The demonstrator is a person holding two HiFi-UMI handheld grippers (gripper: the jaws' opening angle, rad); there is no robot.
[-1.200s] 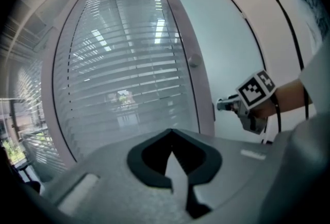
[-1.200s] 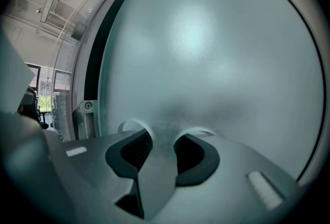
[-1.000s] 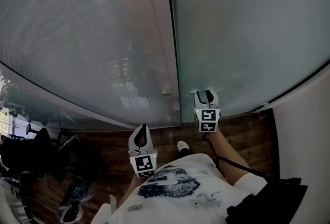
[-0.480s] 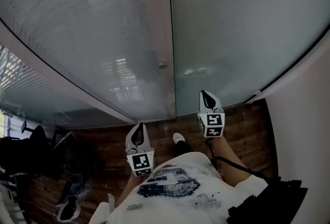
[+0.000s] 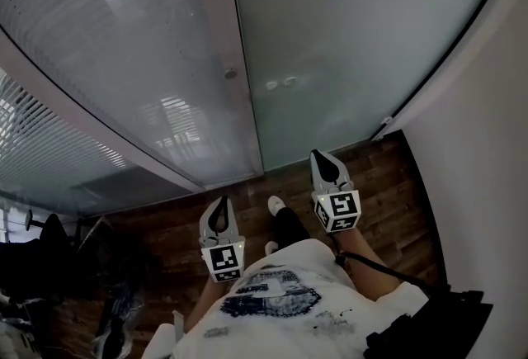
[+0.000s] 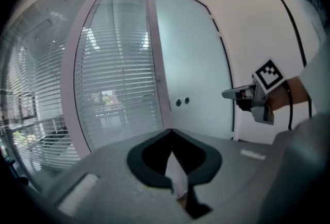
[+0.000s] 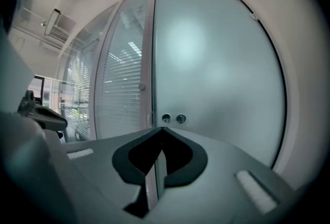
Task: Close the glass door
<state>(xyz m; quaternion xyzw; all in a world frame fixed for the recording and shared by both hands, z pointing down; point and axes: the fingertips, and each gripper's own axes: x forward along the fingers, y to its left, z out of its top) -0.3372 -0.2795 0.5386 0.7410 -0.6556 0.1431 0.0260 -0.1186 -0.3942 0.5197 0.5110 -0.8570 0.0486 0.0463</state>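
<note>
Left of the glass door (image 5: 355, 35) stands a fixed glass panel (image 5: 124, 44) with slatted blinds (image 5: 41, 143) behind it. A pale post (image 5: 235, 85) separates the panel from the door, and a small round knob (image 5: 230, 73) sits on the post just beside the door's left edge. The frosted door stands upright with that left edge lying along the post, and no gap shows between them in any view. Two round fittings (image 5: 280, 83) sit side by side on the door near that edge, about halfway up.

In front of the door, on the wooden floor (image 5: 396, 176), a person stands with one shoe (image 5: 275, 204) pointing at the door's foot.

The left tool (image 5: 219, 213) is held in front of the post, well short of the door and touching nothing. Its own view shows its jaws together at the tip with nothing between them, the blinds and the post beyond.

The right tool (image 5: 327, 163) is held nearer the door, in front of its lower left part, and is also clear of the glass. Its jaws are pressed together and empty, and its own view looks straight at the two fittings just above the tip. Its marker cube (image 5: 338, 209) faces up toward the head camera.

Right of the door, a white wall (image 5: 487, 184) meets the door's far edge and runs down to the floor.
</note>
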